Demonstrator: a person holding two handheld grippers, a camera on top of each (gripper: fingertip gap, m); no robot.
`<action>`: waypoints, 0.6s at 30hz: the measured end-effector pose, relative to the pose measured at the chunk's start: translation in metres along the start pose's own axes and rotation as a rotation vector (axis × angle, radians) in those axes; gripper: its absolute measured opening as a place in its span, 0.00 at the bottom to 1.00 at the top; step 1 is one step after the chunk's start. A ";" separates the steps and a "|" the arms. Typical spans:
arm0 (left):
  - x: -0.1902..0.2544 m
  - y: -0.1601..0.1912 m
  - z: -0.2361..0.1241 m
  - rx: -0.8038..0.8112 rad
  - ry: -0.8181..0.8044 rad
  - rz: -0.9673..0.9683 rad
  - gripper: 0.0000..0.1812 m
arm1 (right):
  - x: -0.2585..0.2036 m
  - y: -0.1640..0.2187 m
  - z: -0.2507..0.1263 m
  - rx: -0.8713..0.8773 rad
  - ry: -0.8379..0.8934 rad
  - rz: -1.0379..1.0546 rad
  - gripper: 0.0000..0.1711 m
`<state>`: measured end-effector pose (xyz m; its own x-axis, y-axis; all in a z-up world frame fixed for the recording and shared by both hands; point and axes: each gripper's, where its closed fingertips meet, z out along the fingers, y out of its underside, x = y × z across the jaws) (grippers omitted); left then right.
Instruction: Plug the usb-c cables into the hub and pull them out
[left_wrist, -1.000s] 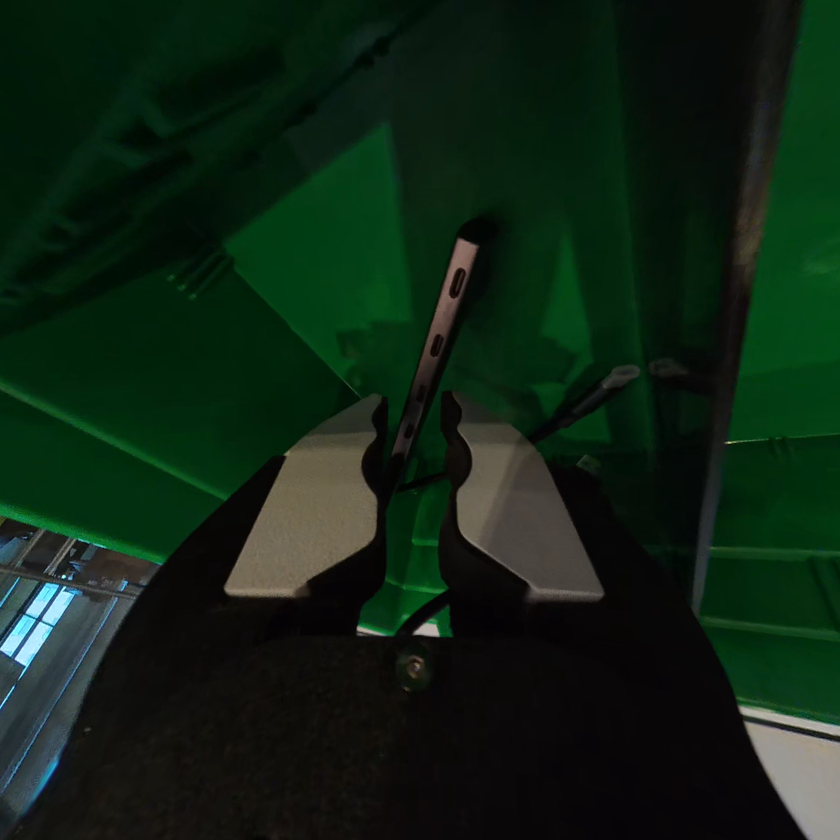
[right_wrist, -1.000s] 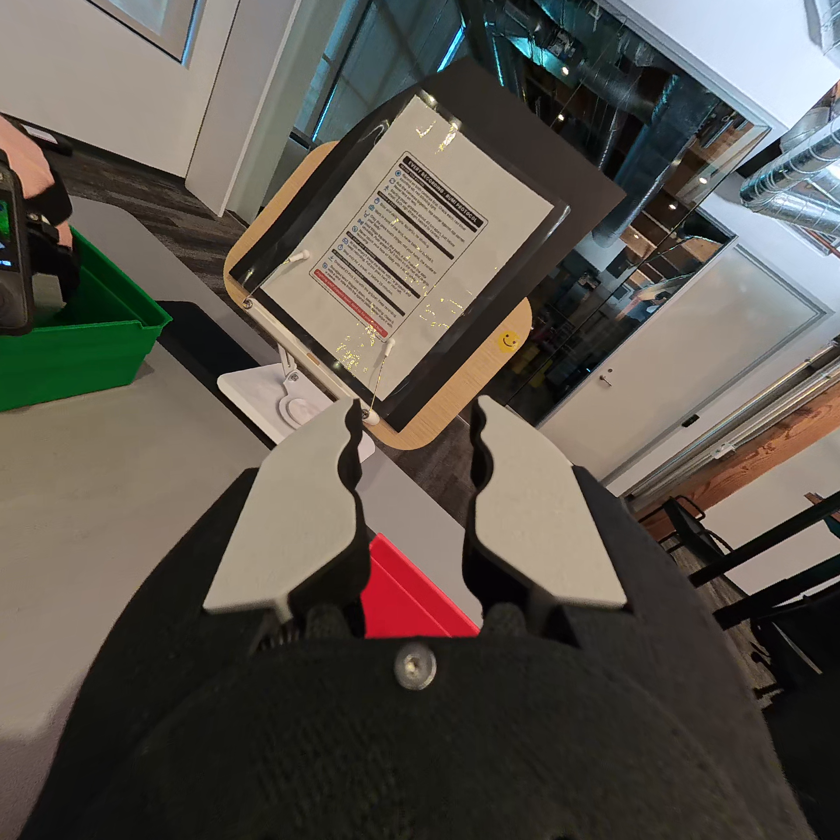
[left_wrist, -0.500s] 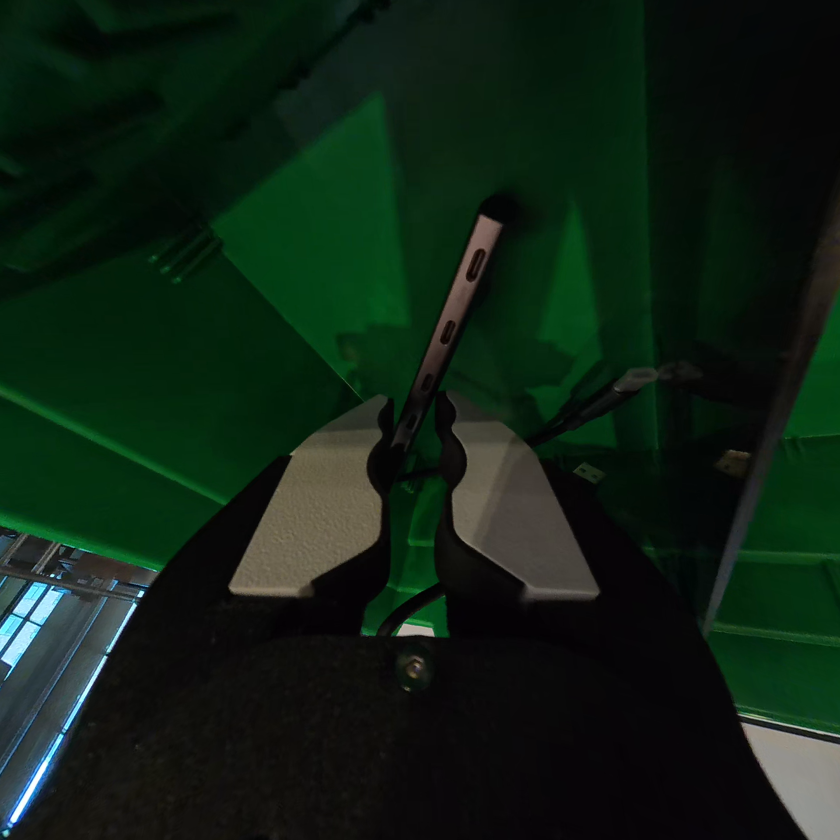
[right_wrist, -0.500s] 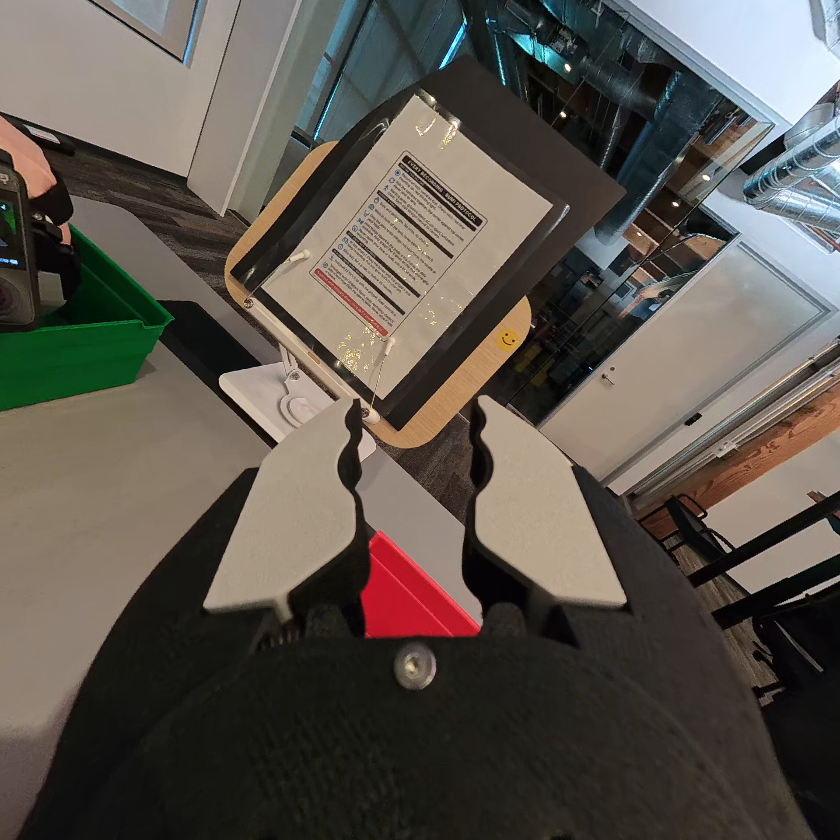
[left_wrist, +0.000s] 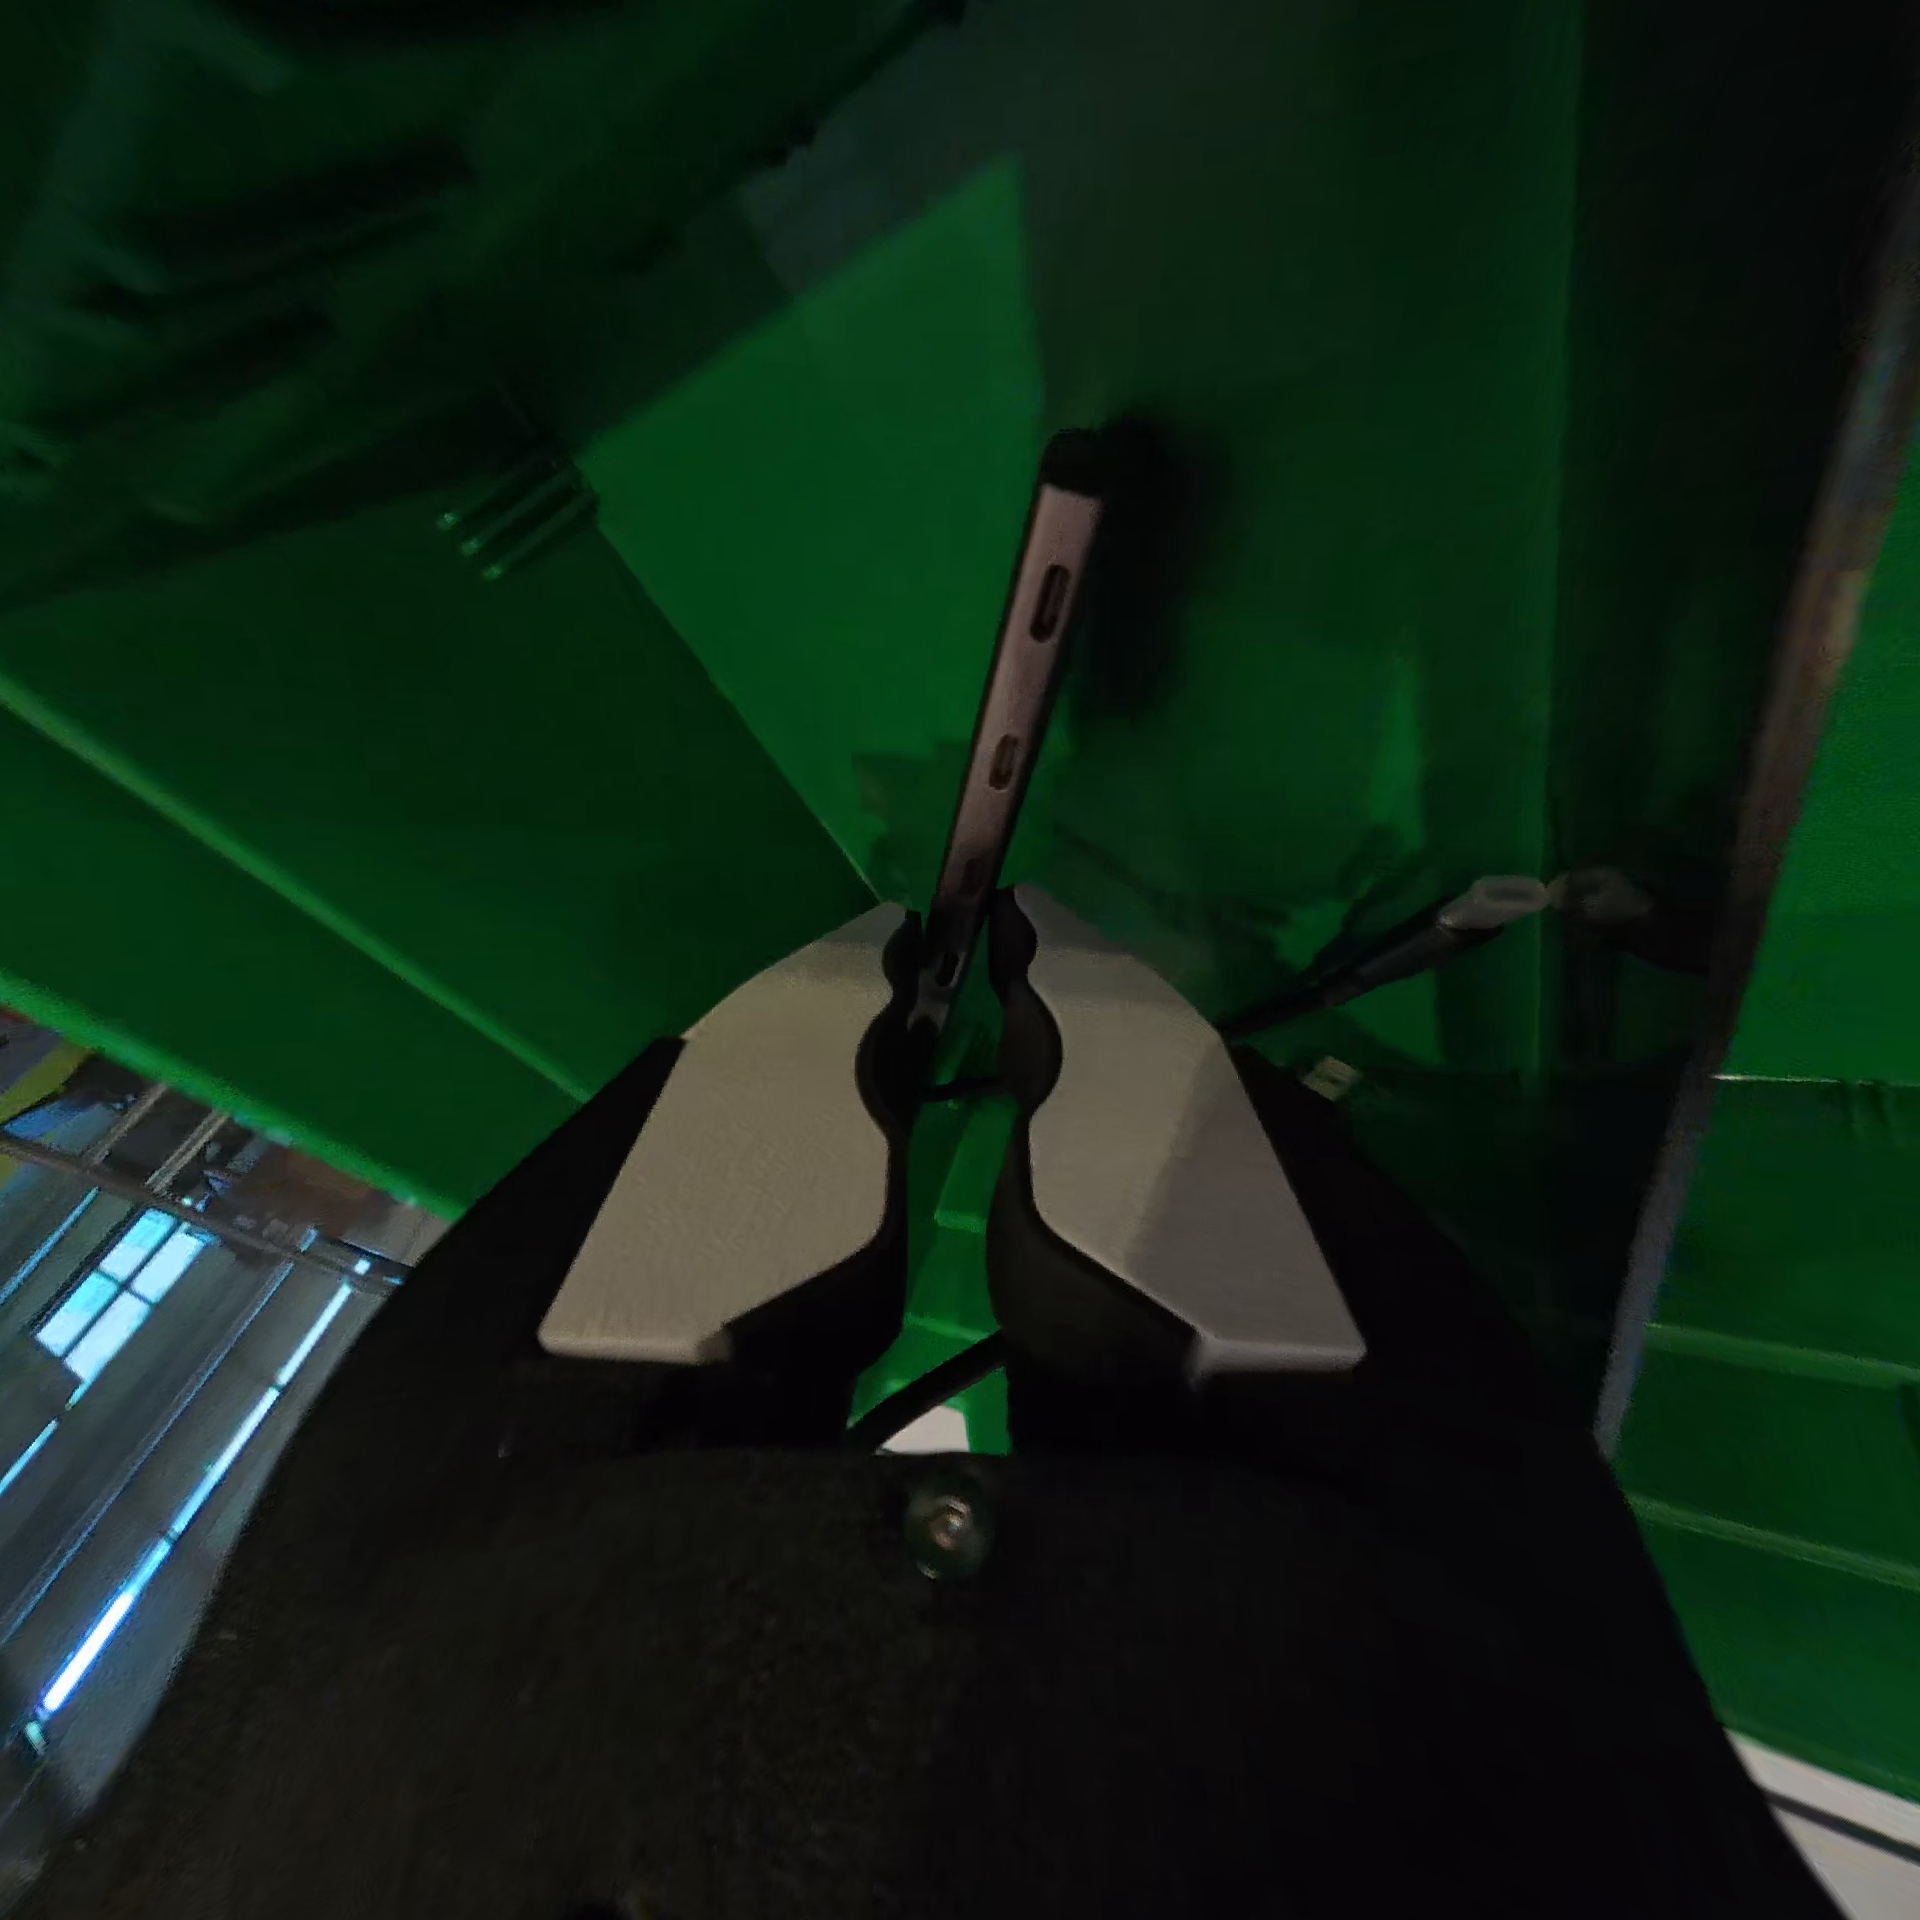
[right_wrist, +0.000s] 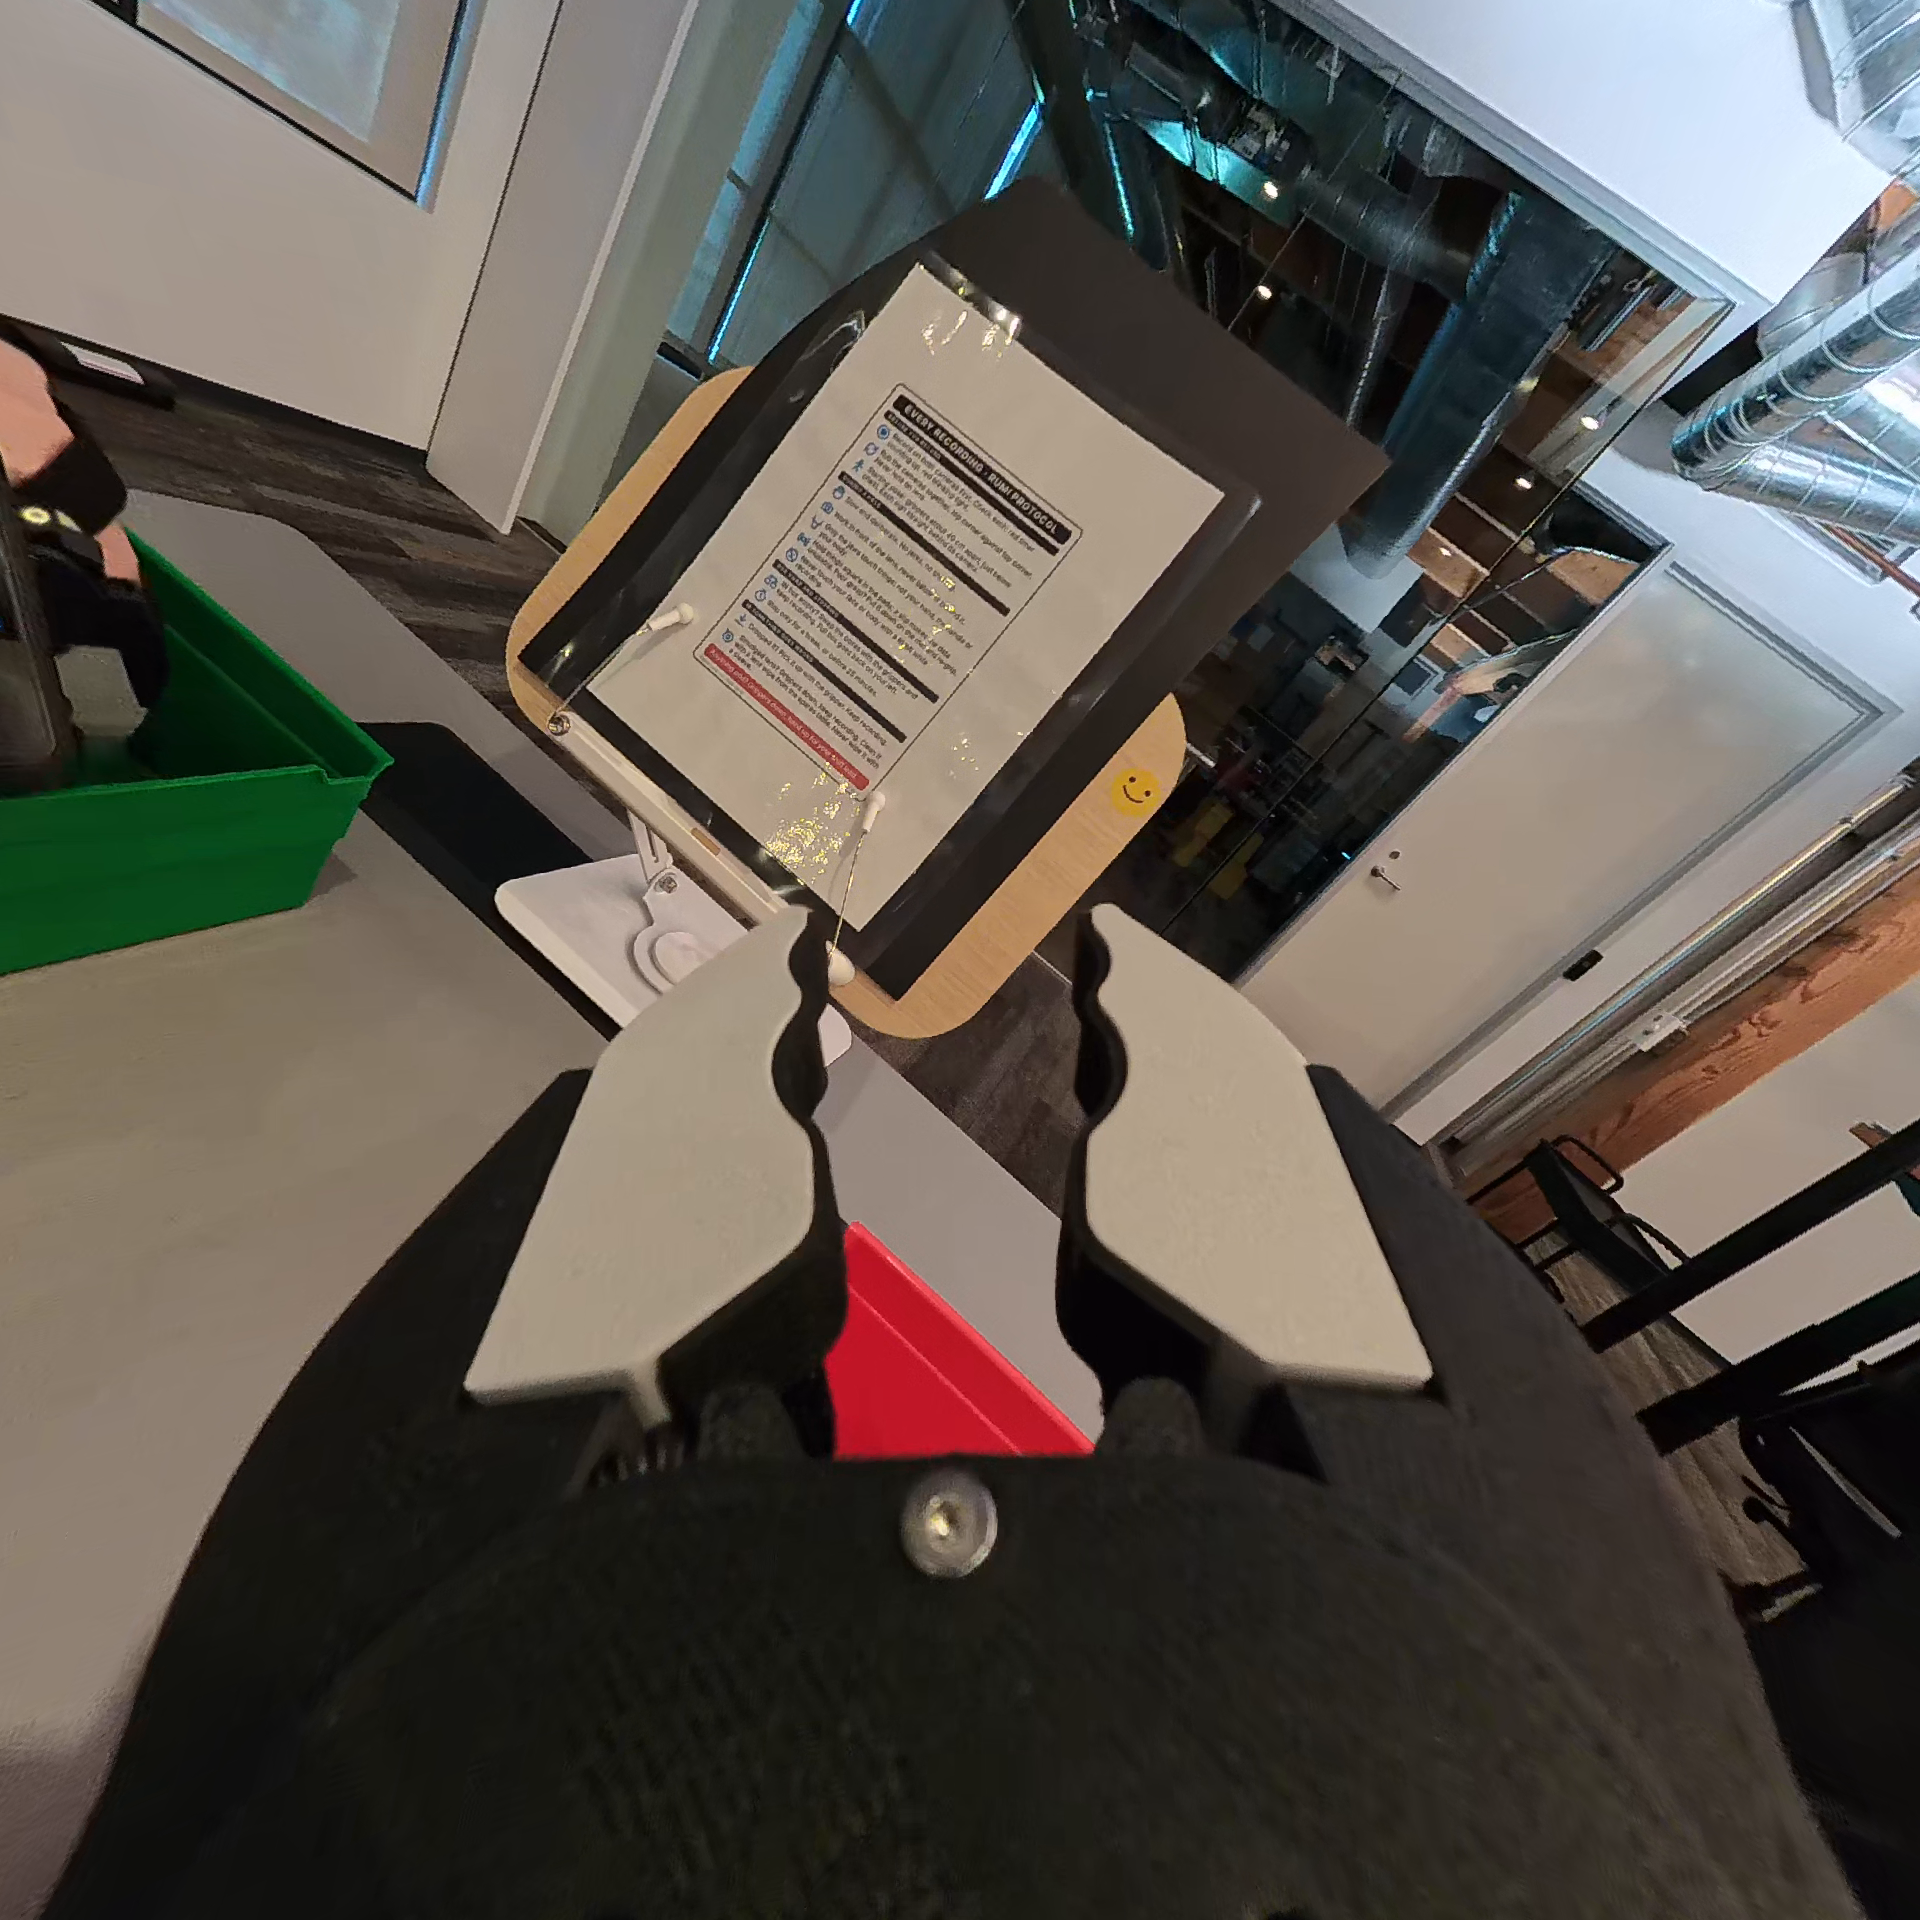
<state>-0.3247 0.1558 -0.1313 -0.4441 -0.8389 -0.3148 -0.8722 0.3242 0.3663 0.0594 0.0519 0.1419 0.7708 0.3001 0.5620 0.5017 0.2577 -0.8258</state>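
Observation:
My left gripper is inside the green bin and shut on the near end of the slim grey hub. The hub stands on edge and points away, with its row of ports facing me. A dark usb-c cable with a silver plug lies to the right in the bin, not plugged in. Another thin cable runs under the gripper. My right gripper is open and empty above the grey table. The green bin and the left gripper's body show at the far left of the right wrist view.
A framed instruction sheet on a white stand stands at the table's far edge. A red bin lies just below the right gripper. A black mat lies next to the green bin. A person's hand holds the left gripper. There is about 50 cm between the tips of the two grippers.
My left gripper's jaws have closed from a loose gap onto the hub's near end. The hub stands slightly more upright in view. The right gripper has stayed put.

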 end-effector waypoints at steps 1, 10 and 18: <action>-0.001 0.002 -0.004 0.001 -0.004 -0.023 0.06 | 0.001 0.000 -0.001 0.002 0.002 0.004 0.27; -0.048 0.009 -0.096 0.336 -0.169 -0.461 0.05 | 0.001 -0.005 -0.002 0.032 -0.017 0.037 0.27; -0.073 0.011 -0.208 0.835 -0.386 -0.764 0.06 | -0.031 -0.011 0.008 0.054 -0.122 0.055 0.27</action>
<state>-0.2593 0.1294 0.0782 0.3398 -0.7977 -0.4983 -0.7380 0.1023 -0.6670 0.0268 0.0473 0.1342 0.7418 0.4234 0.5201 0.4354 0.2858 -0.8537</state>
